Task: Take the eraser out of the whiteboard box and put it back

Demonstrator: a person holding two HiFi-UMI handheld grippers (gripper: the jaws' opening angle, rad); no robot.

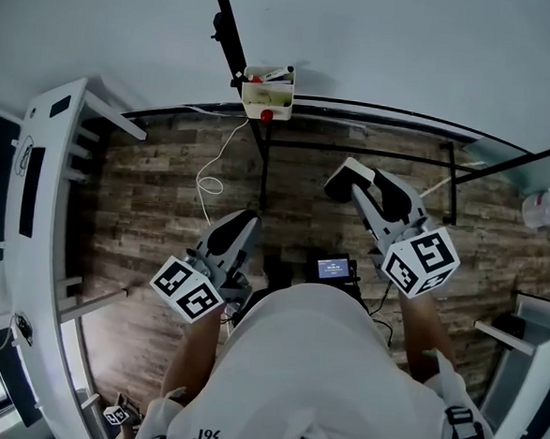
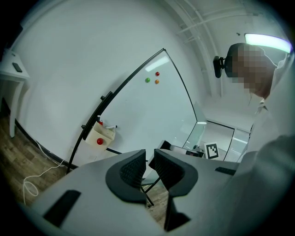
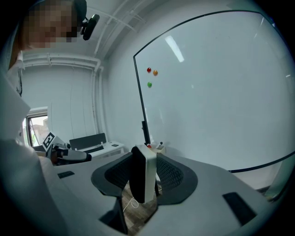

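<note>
My right gripper [image 3: 144, 167] is shut on the eraser [image 3: 148, 177], a white block with a black felt side, held upright between the pads. In the head view that gripper [image 1: 351, 182] hovers right of and below the whiteboard box [image 1: 267, 93], well apart from it. The white box [image 2: 102, 134] hangs on the board's lower frame, with markers in it and a red magnet on its front. It also shows small behind the eraser [image 3: 157, 147]. My left gripper [image 2: 148, 159] holds nothing, its jaws only a narrow slit apart. It is low at the left [image 1: 234, 235].
The whiteboard [image 1: 409, 45] stands on a black stand over a wood-plank floor. A white desk [image 1: 42, 198] runs along the left and a white cable [image 1: 212, 177] lies on the floor. A small screen [image 1: 333, 268] sits by my body. A bottle [image 1: 548, 207] is at the right.
</note>
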